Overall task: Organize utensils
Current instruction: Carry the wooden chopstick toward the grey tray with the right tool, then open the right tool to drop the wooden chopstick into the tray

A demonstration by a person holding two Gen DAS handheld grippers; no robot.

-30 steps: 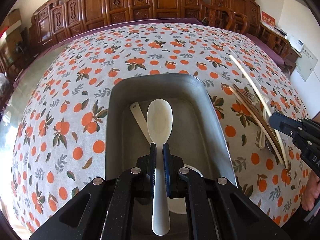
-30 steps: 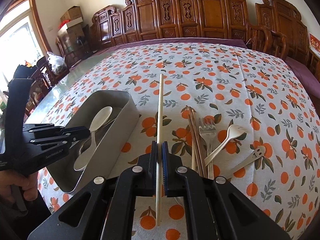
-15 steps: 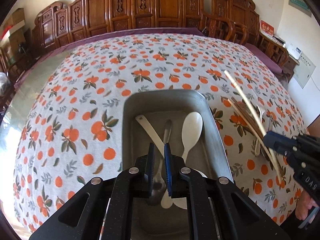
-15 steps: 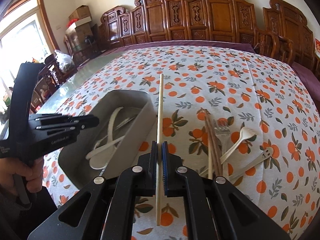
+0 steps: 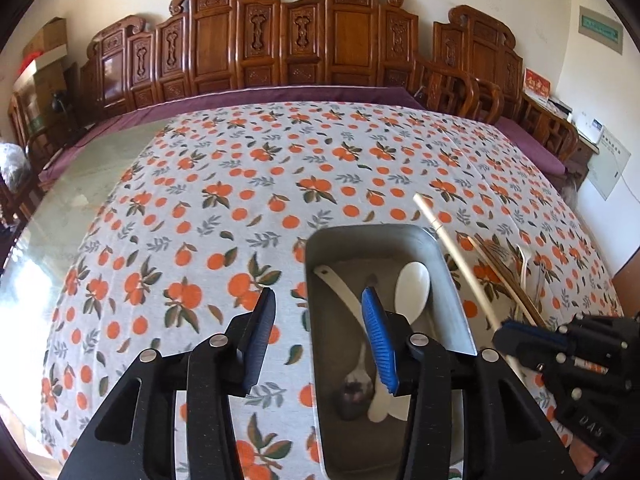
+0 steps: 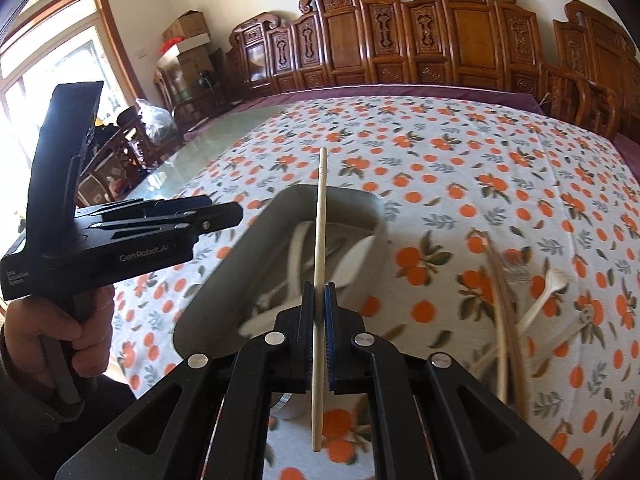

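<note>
Metal tray point(image 5: 452, 276) rim beside chopstick point(image 6: 320, 240)

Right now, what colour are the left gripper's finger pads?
Blue, ribbed pads on black arms; left wrist view shows them best.

Home dining room: carved wooden chairs point(image 5: 340, 40) behind an orange-print tablecloth point(image 5: 280, 184).

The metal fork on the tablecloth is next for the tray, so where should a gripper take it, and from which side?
Probably by the neck below the tines of the fork, from above, jaws across its width. It lies flat, its handle running under the white plastic spoon and against the brown chopsticks, so the tine end looks freest.
</note>
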